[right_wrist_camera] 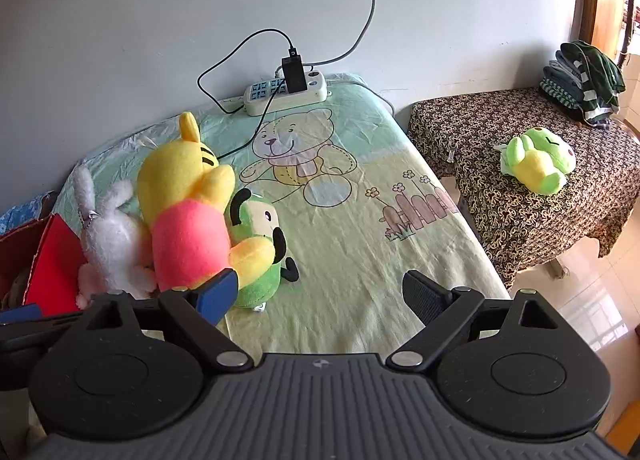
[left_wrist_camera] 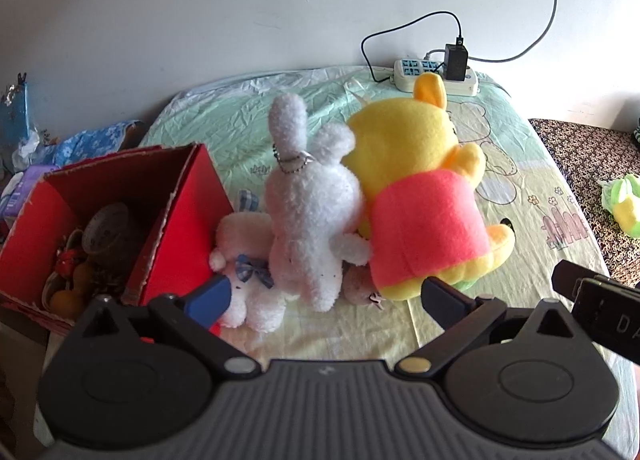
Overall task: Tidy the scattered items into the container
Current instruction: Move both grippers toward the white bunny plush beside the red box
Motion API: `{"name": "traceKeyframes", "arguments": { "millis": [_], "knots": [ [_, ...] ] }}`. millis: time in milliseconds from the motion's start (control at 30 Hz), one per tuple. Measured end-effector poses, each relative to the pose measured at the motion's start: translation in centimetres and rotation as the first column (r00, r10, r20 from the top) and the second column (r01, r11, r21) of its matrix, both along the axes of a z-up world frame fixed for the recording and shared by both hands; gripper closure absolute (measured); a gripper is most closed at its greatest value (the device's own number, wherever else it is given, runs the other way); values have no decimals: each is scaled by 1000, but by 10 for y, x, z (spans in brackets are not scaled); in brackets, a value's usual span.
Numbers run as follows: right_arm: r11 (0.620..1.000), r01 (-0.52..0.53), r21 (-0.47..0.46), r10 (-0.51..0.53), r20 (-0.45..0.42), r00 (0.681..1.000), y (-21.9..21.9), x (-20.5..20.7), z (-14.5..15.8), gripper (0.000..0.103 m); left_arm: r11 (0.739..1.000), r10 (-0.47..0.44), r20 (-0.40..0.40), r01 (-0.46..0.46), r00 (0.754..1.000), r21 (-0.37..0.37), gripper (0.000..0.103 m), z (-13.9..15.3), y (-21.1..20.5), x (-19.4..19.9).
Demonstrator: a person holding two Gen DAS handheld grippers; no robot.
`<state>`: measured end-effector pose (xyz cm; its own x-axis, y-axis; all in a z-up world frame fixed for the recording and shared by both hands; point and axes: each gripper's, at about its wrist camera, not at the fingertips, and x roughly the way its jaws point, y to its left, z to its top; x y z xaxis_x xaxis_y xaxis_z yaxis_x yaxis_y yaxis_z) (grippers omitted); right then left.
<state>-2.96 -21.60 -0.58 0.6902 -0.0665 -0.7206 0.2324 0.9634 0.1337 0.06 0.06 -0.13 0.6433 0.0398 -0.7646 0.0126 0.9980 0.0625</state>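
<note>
A red cardboard box [left_wrist_camera: 188, 216] [right_wrist_camera: 52, 260] stands at the left of the table with several small items inside. Beside it lie plush toys: a white rabbit [left_wrist_camera: 308, 212] [right_wrist_camera: 108, 236], a pale plush with a blue checked bow [left_wrist_camera: 244, 260], and a yellow bear in a pink top [left_wrist_camera: 424, 200] [right_wrist_camera: 184, 212]. A green and yellow plush [right_wrist_camera: 256, 256] leans against the bear. My left gripper [left_wrist_camera: 326, 296] is open, just in front of the rabbit. My right gripper [right_wrist_camera: 320, 296] is open over bare cloth, its blue finger [right_wrist_camera: 218, 296] close to the green plush.
A white power strip [left_wrist_camera: 436, 76] [right_wrist_camera: 286, 92] with a black charger and cables lies at the table's far edge by the wall. A second table [right_wrist_camera: 520, 188] with patterned cloth at the right carries a green frog plush [right_wrist_camera: 538, 160] and folded clothes [right_wrist_camera: 580, 80].
</note>
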Motion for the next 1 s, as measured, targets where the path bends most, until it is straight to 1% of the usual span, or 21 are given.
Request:
{"name": "traceKeyframes", "arguments": {
  "millis": [100, 167, 267, 333, 367, 433, 500, 567, 600, 667, 733, 767, 800, 867, 933, 1000],
  "knots": [
    [1000, -1, 6, 1, -6, 1000, 1, 0, -4, 12, 999, -17, -69, 13, 997, -51, 3, -9, 3, 2],
    [1000, -1, 10, 1, -11, 1000, 1, 1, -6, 12, 995, -27, -141, 13, 990, -102, 4, -19, 10, 8],
    [1000, -2, 17, 2, -17, 1000, 2, 1, -10, 12, 995, -13, -163, -3, 987, -101, 5, -31, 5, 5],
    [1000, -2, 21, 3, -21, 1000, 3, 1, -13, 12, 993, -9, -160, -11, 987, -120, 3, -35, 5, 4],
    [1000, -2, 23, 3, -23, 1000, 3, 1, -14, 12, 991, -11, -142, -8, 990, -131, 1, -36, 4, 2],
    [1000, -3, 25, 4, -25, 1000, 4, 2, -16, 12, 988, -20, -144, -2, 989, -152, 1, -36, 5, 2],
    [1000, -4, 21, 5, -19, 1000, 5, 2, -15, 12, 992, -38, -173, 17, 984, -126, 1, -37, 2, 3],
    [1000, 3, 21, -3, -5, 1000, 5, 1, -13, 12, 997, -27, -189, 13, 982, -77, 1, -42, -1, 4],
    [1000, 8, 22, -8, 4, 1000, 4, 1, -12, 12, 999, -9, -184, -1, 983, -52, 1, -44, 0, 4],
    [1000, 20, 22, -20, 19, 1000, 3, 0, -11, 12, 999, 11, -178, -19, 984, -47, 1, -45, 5, 2],
    [999, 27, 20, -27, 26, 999, 4, -1, -12, 12, 998, 0, -182, -12, 983, -65, 4, -45, 9, 1],
    [1000, 27, 15, -28, 27, 999, 5, -2, -12, 12, 998, -3, -178, -7, 984, -56, 7, -45, 9, 0],
    [1000, 26, 8, -26, 27, 999, 6, -2, -13, 12, 999, -2, -171, -6, 985, -47, 8, -44, 10, -1],
    [1000, 16, 1, -16, 23, 1000, 9, -3, -13, 12, 999, -3, -148, -5, 989, -52, 7, -42, 10, -5],
    [1000, 3, -1, -3, 19, 1000, 12, -4, -14, 12, 998, 3, -132, -11, 991, -56, 1, -40, 11, -6],
    [1000, -6, -5, 6, 16, 1000, 15, -6, -15, 12, 999, 8, -115, -14, 993, -51, 1, -38, 12, -8]
  ]
}}
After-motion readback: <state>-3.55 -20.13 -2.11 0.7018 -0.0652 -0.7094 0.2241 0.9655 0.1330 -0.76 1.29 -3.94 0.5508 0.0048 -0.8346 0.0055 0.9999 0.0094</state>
